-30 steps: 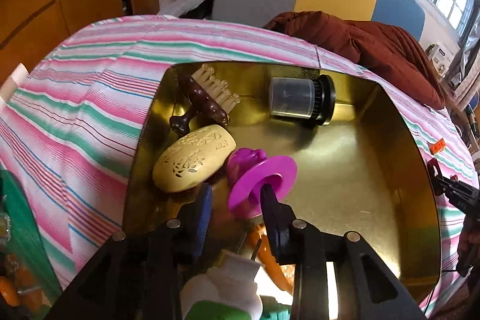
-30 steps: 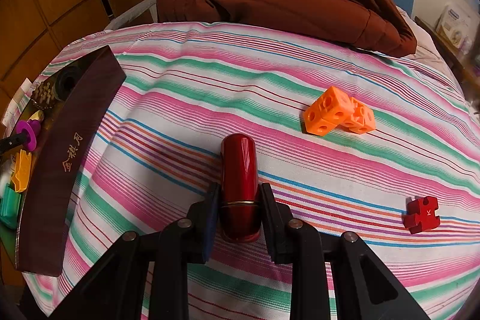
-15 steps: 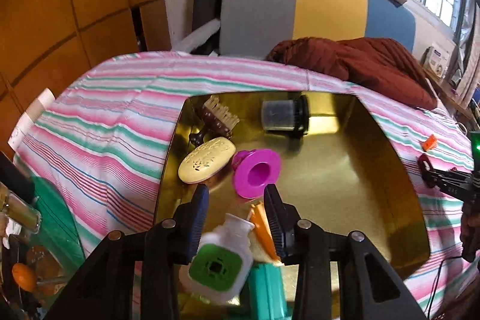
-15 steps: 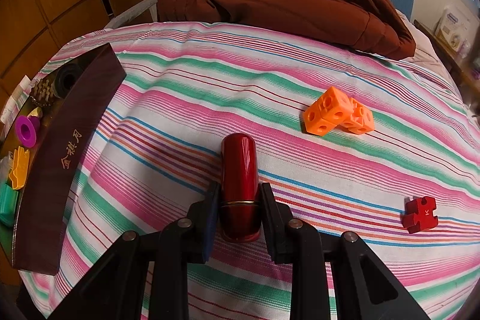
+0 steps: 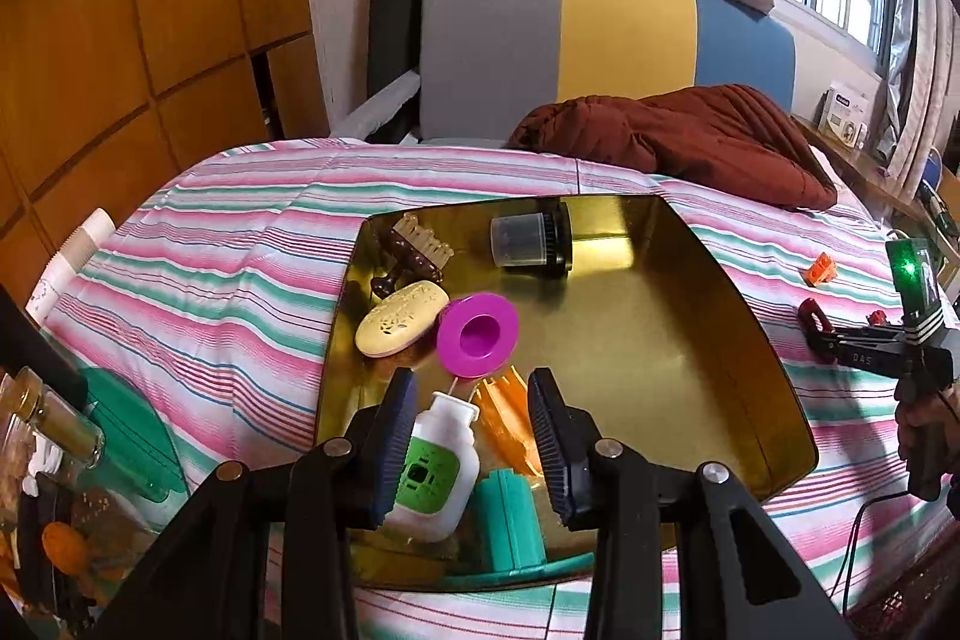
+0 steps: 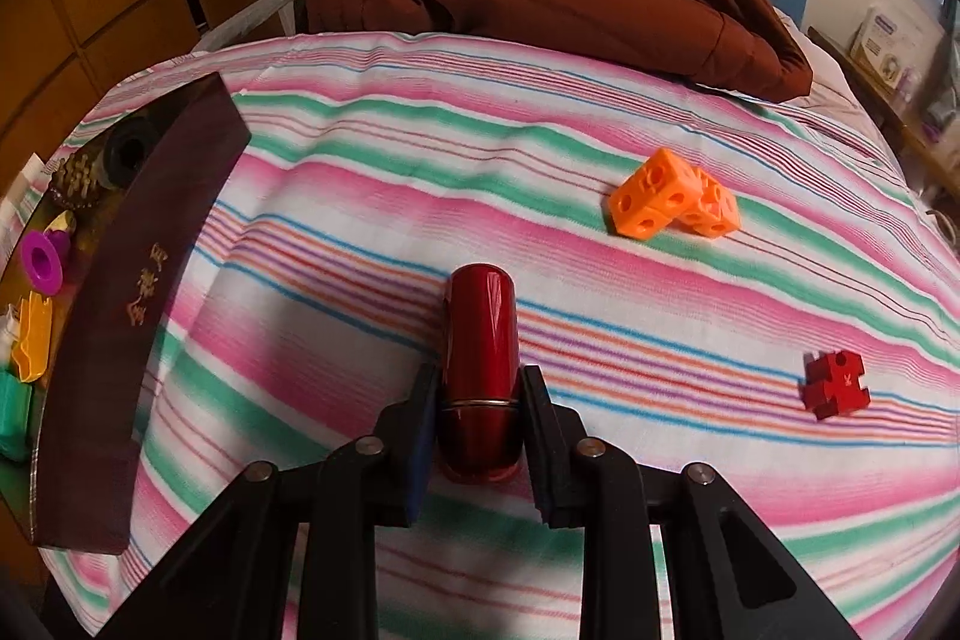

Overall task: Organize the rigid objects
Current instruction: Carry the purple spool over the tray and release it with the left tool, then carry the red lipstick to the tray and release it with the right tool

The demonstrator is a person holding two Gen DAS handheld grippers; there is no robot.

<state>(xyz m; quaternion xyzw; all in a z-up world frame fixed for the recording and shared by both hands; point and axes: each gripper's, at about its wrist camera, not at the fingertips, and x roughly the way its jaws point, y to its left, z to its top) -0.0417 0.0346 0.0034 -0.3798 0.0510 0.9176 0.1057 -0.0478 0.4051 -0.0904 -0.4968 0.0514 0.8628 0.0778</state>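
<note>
My left gripper (image 5: pixel 471 388) is open and empty, held above the near end of the gold tray (image 5: pixel 690 340). The tray holds a purple funnel cup (image 5: pixel 477 335), a cream oval case (image 5: pixel 401 317), a brown comb brush (image 5: pixel 414 247), a black-capped jar (image 5: pixel 531 239), a white and green bottle (image 5: pixel 433 466), an orange piece (image 5: pixel 507 418) and a teal block (image 5: pixel 510 523). My right gripper (image 6: pixel 479 382) is shut on a glossy red tube (image 6: pixel 480 358) just above the striped bedspread (image 6: pixel 540 160). Orange linked cubes (image 6: pixel 672 202) and a red puzzle block (image 6: pixel 835 383) lie to its right.
The tray's dark outer wall (image 6: pixel 120 316) stands to the left in the right wrist view. A brown quilt (image 5: pixel 678 136) lies at the back by the grey, yellow and blue headboard (image 5: pixel 600 34). Bottles and clutter (image 5: pixel 48 436) sit at the left edge.
My left gripper has let go of the purple funnel cup, which now lies in the tray, and has drawn back and up. My right gripper has kept its hold on the red tube.
</note>
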